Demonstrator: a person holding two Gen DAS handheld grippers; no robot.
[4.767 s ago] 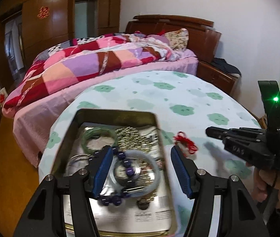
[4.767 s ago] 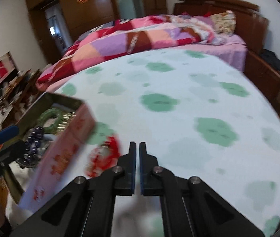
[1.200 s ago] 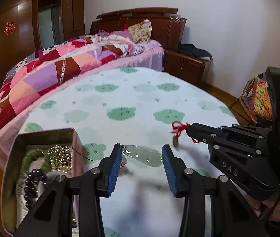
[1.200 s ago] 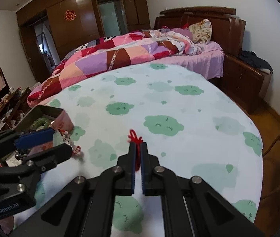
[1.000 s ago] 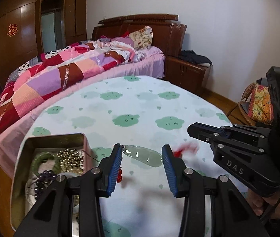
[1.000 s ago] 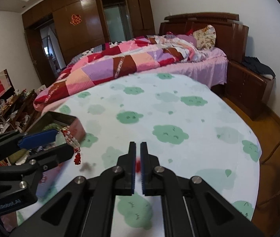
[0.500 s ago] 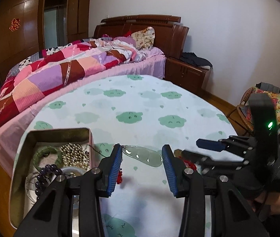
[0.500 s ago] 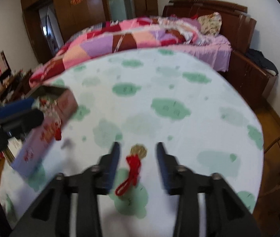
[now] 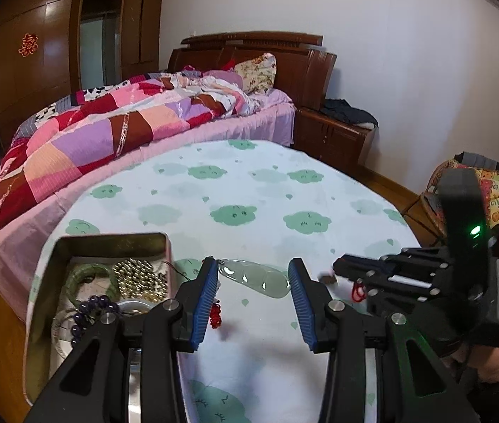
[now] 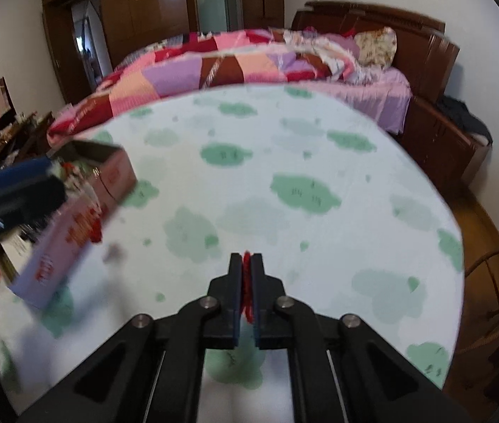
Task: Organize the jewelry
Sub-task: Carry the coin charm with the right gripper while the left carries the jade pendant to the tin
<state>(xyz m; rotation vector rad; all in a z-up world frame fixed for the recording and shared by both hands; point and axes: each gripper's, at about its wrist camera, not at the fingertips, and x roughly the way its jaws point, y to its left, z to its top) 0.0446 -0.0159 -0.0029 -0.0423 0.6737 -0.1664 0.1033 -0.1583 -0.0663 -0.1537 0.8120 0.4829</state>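
At the table's left edge the open tin box [image 9: 108, 243] holds a green bangle [image 9: 87, 278], gold beads [image 9: 136, 275] and purple beads [image 9: 89, 312]. Just right of it the left gripper [image 9: 253, 282] reaches forward level above the cloud-print tablecloth [image 9: 249, 190], its blue-padded fingers [image 9: 205, 296] parted and spanned by a pale green jade pendant [image 9: 256, 276] with a red tassel hanging at the left pad. Nearer the table's right edge the right gripper [image 10: 247, 264] is closed tight on a red cord [image 10: 247, 282].

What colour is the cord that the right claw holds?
Red cord, best seen in the right wrist view.
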